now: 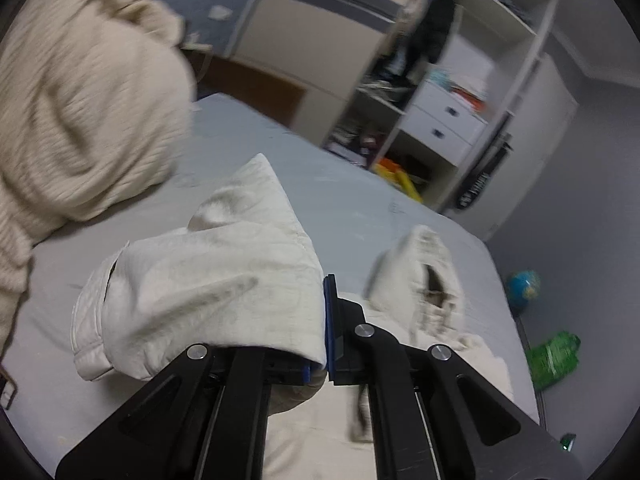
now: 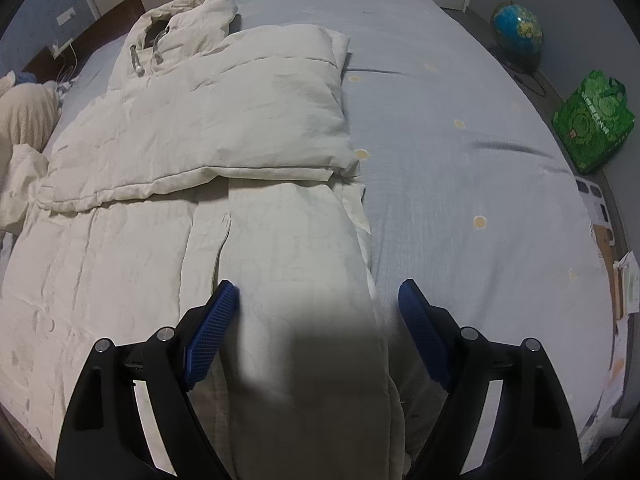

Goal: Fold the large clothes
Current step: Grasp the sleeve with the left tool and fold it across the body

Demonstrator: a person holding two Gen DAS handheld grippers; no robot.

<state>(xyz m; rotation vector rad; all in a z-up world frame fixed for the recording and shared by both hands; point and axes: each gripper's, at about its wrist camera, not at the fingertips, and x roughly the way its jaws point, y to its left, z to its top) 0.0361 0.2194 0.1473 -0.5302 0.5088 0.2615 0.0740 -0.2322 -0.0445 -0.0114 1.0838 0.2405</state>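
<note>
— Where's the coat?

— The cream puffer coat [image 2: 224,128] lies spread on the bed [image 2: 460,160], hood [image 2: 180,20] toward the far end; one sleeve [image 2: 280,96] is folded across its chest; the other sleeve [image 1: 208,292] is lifted.

— By what?

— The left gripper [image 1: 326,320], clenched on that sleeve; the right gripper [image 2: 316,300] hovers released over the coat's lower edge; a globe [image 2: 516,28] and green bag [image 2: 592,120] sit on the floor beside the bed.

Jacket [image 2: 224,128] on bed [image 2: 460,160], globe [image 2: 517,29] beyond.
</note>
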